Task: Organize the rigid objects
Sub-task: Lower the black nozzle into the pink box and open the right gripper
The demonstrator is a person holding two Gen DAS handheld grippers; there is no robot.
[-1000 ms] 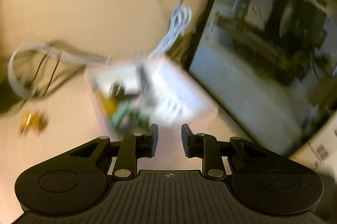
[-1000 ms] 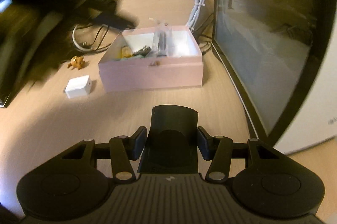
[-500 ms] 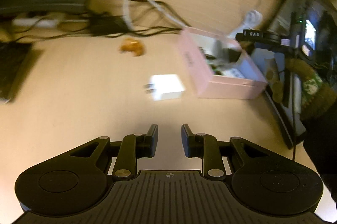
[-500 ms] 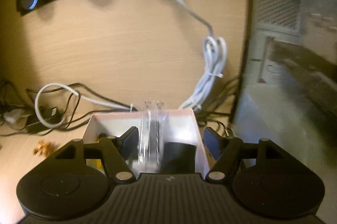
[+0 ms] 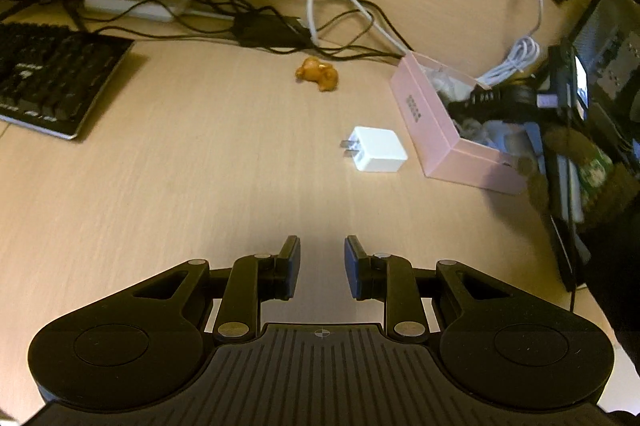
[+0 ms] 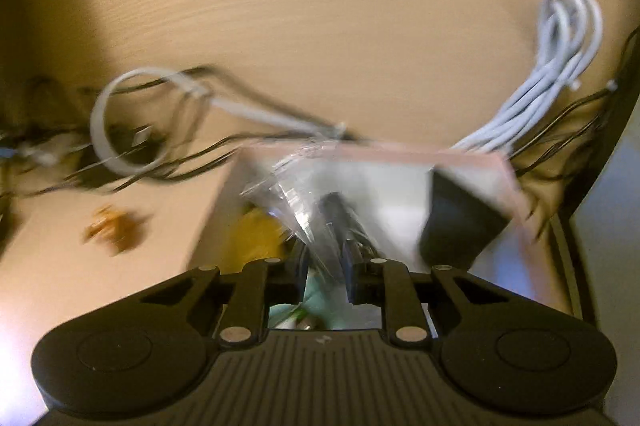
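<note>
Two loose items lie out on the pale wood tabletop [image 5: 168, 153] in the left wrist view: a white cube-shaped plug charger [image 5: 376, 149] just beside the open pink cardboard box [image 5: 430, 129], and a small orange toy figure [image 5: 318, 73] farther back near the cables. The left gripper [image 5: 322, 262] hangs above bare wood, its fingers a little apart with nothing between them, lined up roughly toward the charger, which looks like the next pick. Over to the right wrist view, blurry with motion: the right gripper [image 6: 325, 272] is down inside the pink box, fingers close together around crinkled clear plastic wrapping [image 6: 304, 201]; whether it grips that or merely straddles it, I cannot tell. A black block [image 6: 460, 222] leans in the box's far corner, seemingly just dropped in.
</note>
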